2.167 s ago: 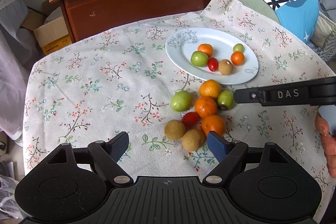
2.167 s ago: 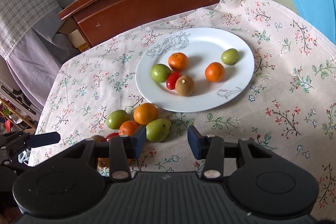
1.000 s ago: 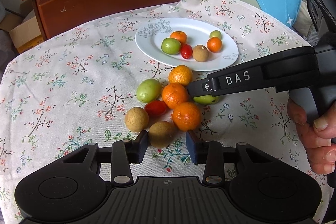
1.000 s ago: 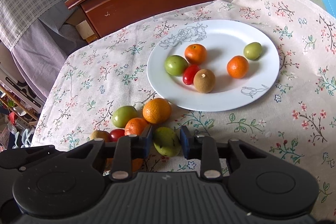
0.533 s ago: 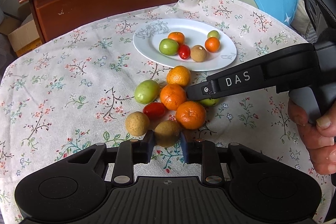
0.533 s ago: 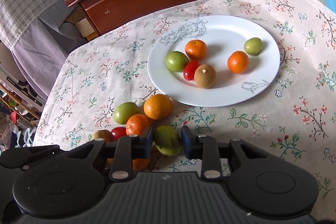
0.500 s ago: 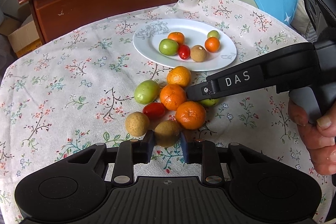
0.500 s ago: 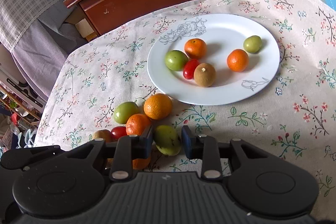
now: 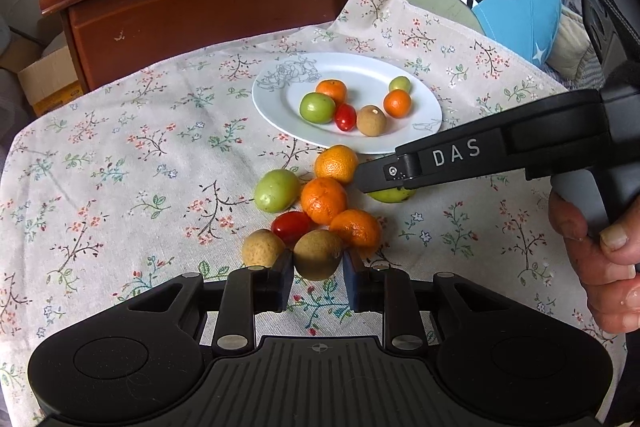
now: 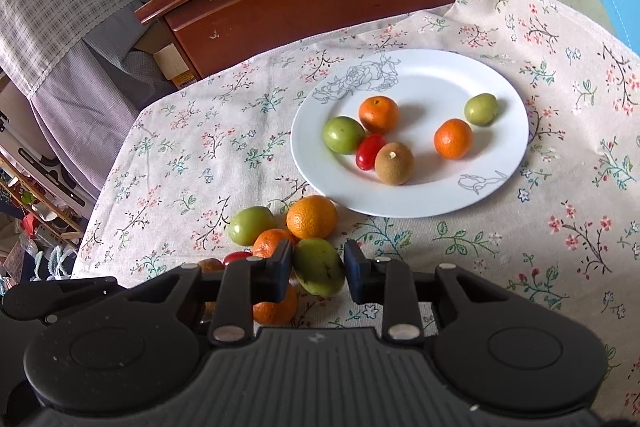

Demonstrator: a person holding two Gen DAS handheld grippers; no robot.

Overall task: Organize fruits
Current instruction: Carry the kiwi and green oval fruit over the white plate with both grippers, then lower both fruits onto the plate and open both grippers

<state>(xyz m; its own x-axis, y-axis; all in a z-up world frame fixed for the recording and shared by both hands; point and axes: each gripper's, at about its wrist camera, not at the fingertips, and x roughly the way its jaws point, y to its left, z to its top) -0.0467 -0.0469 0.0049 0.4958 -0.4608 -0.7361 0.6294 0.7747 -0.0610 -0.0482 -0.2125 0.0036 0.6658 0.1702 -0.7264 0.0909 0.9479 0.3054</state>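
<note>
In the left wrist view the right gripper [image 9: 384, 183] covers most of the green fruit [image 10: 319, 267] it clasps; the left gripper [image 9: 316, 263] is clamped on a brown longan [image 9: 318, 254] in the tablecloth [image 9: 120, 167] cluster. The white plate [image 10: 432, 195] holds two tangerines, two green fruits, a cherry tomato and a longan.

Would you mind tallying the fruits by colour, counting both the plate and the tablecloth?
Orange: 5
Green: 4
Red: 2
Brown: 3
Total: 14, with 6 on the plate and 8 on the tablecloth.
</note>
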